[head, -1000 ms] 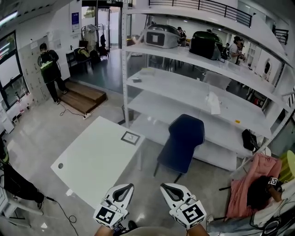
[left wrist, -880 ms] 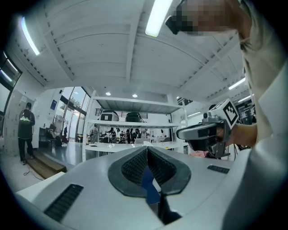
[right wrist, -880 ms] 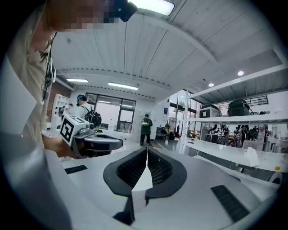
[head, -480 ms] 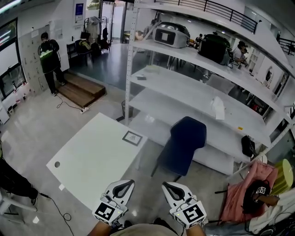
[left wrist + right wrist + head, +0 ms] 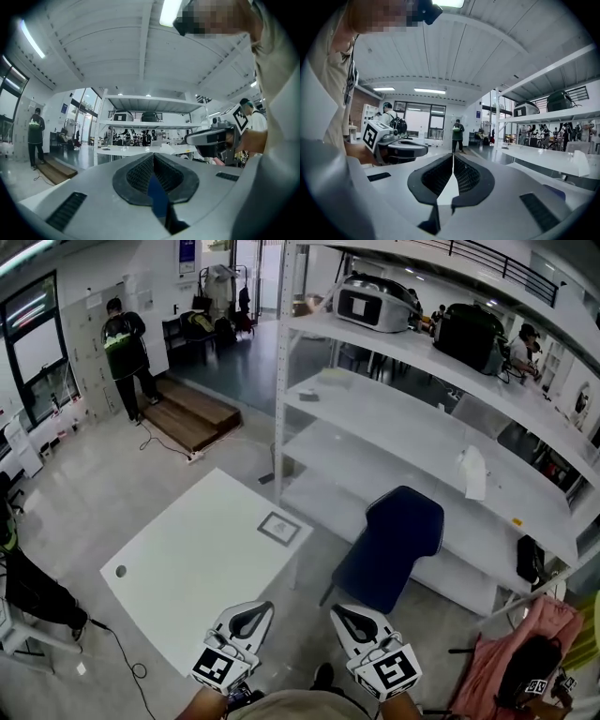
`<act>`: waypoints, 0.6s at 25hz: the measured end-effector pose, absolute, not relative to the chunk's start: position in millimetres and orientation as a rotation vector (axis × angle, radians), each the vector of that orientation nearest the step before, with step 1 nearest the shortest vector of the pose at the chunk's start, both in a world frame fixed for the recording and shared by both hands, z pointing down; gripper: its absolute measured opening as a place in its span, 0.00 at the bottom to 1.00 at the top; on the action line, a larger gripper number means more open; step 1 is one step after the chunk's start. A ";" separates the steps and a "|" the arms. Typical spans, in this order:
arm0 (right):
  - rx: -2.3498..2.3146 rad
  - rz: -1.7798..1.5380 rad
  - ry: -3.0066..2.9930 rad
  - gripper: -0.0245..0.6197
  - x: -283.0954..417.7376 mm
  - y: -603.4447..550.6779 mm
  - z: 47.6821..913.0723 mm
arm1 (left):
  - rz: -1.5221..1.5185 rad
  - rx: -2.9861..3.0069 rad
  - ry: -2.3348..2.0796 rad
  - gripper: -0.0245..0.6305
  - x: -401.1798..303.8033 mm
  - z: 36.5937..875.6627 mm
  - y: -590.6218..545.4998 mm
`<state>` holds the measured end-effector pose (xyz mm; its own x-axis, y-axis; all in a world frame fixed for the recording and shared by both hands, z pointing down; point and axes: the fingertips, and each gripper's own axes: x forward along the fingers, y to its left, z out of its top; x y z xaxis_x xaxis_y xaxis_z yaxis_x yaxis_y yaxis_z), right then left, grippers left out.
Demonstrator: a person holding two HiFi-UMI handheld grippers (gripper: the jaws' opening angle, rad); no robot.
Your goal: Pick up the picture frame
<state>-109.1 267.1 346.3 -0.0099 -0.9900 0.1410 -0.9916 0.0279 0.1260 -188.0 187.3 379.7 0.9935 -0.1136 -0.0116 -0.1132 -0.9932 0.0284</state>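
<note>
We hold left gripper [image 5: 255,615], right gripper [image 5: 343,618] side by side, near; jaws of both together, empty. Ahead, picture frame [image 5: 284,528] lies flat at far right corner of counter [image 5: 187,568], well apart from grippers.

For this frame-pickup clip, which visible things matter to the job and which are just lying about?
Job: picture frame, white table, left gripper, right gripper, both shut and empty.
Lying about: blue chair, shelving rack, grey appliance, black appliance, wooden platform.

Workshop hall, steel shelving [image 5: 525,418], white table [image 5: 202,563]
</note>
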 end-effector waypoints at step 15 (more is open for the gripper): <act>1.911 0.054 -2.340 0.08 46.3 244.2 354.1 | 0.066 3.085 -0.445 0.06 -49.7 374.0 185.1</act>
